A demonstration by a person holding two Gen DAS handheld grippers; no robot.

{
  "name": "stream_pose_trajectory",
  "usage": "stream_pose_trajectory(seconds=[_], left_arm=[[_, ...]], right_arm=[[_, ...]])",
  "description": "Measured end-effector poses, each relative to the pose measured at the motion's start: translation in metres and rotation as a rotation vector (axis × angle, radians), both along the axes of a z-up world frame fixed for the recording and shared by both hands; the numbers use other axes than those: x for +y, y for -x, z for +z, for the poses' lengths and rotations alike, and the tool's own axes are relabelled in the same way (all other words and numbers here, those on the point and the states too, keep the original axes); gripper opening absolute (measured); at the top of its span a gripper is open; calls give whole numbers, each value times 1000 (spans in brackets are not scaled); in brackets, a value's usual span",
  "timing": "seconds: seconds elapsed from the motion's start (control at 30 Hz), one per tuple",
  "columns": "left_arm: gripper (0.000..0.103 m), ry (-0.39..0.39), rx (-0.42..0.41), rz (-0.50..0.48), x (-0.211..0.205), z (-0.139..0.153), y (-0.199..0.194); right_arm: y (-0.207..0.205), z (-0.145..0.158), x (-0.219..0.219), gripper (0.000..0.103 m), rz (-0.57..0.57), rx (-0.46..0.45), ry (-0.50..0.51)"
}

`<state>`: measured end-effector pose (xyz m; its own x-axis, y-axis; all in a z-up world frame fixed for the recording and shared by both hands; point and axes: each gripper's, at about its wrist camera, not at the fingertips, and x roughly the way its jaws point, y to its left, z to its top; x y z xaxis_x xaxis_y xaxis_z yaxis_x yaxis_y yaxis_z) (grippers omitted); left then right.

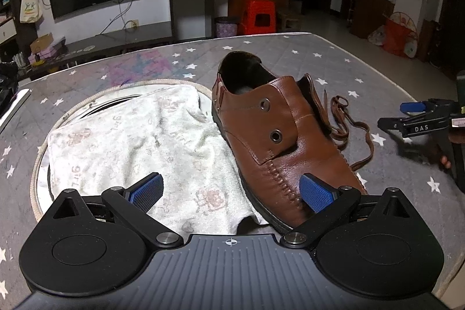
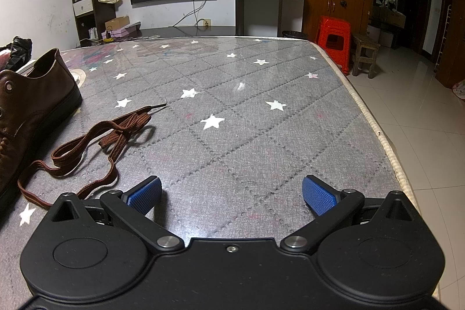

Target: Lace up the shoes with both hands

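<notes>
The shoe stood on the bench, toe towards the near edge and heel opening towards the far edge. To its left a towel lay over a round tray, and the shoe's sole touched the towel's right side. The loose lace lay bunched on the bench just right of the shoe. Beyond the far edge stood a stool, towards the far right corner.
</notes>
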<state>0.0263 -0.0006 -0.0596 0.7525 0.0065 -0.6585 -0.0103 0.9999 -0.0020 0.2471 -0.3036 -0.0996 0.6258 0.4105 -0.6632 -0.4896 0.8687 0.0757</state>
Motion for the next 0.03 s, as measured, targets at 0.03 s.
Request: stream_pose_trajectory(seconds=[0.03], left_arm=[[101, -2, 1, 1, 0, 0, 0]], right_arm=[[0, 0, 0, 103, 0, 0, 0]])
